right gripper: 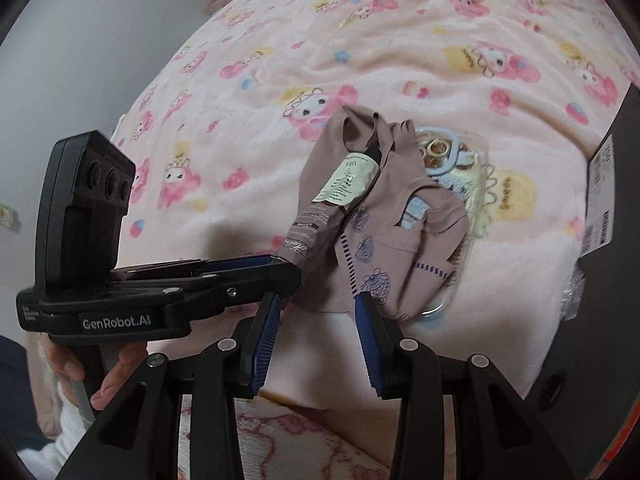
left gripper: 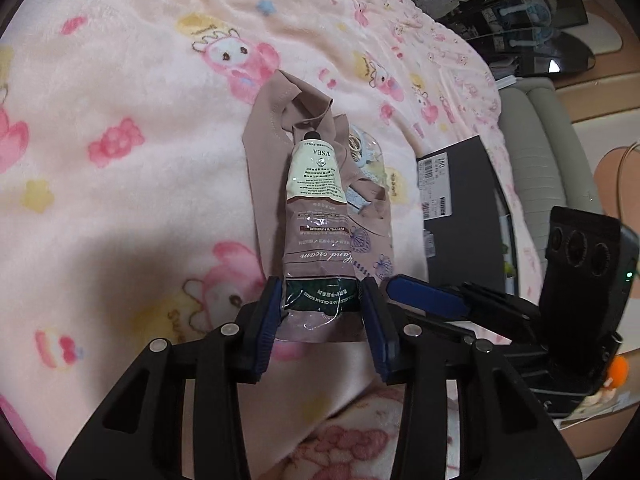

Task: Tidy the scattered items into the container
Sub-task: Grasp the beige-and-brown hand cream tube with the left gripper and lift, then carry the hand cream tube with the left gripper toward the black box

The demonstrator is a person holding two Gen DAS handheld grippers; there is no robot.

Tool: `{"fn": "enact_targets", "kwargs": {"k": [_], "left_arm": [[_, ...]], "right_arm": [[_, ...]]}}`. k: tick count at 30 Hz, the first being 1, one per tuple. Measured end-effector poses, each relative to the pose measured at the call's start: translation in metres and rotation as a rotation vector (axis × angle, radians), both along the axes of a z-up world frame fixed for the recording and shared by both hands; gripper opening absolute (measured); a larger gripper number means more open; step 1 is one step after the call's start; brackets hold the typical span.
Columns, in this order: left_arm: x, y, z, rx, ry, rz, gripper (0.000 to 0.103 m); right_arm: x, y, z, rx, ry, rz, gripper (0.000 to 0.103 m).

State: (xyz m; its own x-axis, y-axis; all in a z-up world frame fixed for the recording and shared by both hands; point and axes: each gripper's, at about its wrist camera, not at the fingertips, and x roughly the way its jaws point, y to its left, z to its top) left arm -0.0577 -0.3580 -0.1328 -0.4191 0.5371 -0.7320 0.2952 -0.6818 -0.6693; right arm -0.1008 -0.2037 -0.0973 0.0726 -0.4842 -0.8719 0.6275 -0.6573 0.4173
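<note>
A hand cream tube (left gripper: pixel 316 208) in a clear wrapper lies slanted across a mauve fabric pouch (left gripper: pixel 264 148), its black cap at the pouch's open top. My left gripper (left gripper: pixel 324 316) is shut on the tube's crimped tail, one blue pad on each side. The right wrist view shows the tube (right gripper: pixel 344 188) running from the left gripper (right gripper: pixel 286 264) up onto the pouch (right gripper: pixel 384 248). My right gripper (right gripper: pixel 320 320) stands open, and the pouch's near edge reaches its fingertips. A clear packet of hair accessories (right gripper: pixel 448 152) lies partly under the pouch.
Everything rests on a pink cartoon-print blanket (left gripper: pixel 120 120). A black box with a white label (left gripper: pixel 464 208) sits to the right of the pouch. A cream padded seat (left gripper: pixel 532 152) and a cluttered dark desk lie beyond. A person's hand (right gripper: pixel 116 376) grips the left gripper's handle.
</note>
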Motion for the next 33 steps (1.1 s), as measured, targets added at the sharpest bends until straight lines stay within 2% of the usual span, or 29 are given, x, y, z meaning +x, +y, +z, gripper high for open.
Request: {"fn": "enact_targets", "kwargs": {"k": [4,6,11,16,21,24,27,31,33], "left_arm": [[0.002,0.004,0.007,0.055,0.023,0.004,0.040],[0.006,0.009,0.020,0.053,0.051,-0.008,0.040],[0.017,0.034,0.058,0.053,0.137,-0.054,0.040],[0.027,0.087,0.093,0.034,0.198,-0.149,0.040],[0.033,0.149,0.104,0.058,0.213,-0.236,0.040],[0.033,0.189,0.099,0.090,0.199,-0.284,0.040],[0.031,0.229,0.093,0.064,0.179,-0.329,0.040],[0.028,0.278,0.086,-0.033,0.153,-0.372,0.040],[0.024,0.294,0.078,-0.040,0.130,-0.382,0.040]], "right_arm": [[0.001,0.007,0.006,-0.027,-0.008,-0.022,0.035],[0.004,0.015,0.015,-0.062,-0.018,-0.046,0.035],[0.024,0.045,0.054,-0.147,0.029,-0.083,0.035],[0.044,0.093,0.088,-0.219,0.074,-0.152,0.035],[0.067,0.159,0.113,-0.215,0.179,-0.241,0.035],[0.078,0.197,0.116,-0.192,0.221,-0.300,0.035],[0.086,0.235,0.111,-0.190,0.230,-0.347,0.035],[0.087,0.282,0.089,-0.227,0.182,-0.425,0.035],[0.084,0.305,0.074,-0.249,0.129,-0.467,0.035]]}}
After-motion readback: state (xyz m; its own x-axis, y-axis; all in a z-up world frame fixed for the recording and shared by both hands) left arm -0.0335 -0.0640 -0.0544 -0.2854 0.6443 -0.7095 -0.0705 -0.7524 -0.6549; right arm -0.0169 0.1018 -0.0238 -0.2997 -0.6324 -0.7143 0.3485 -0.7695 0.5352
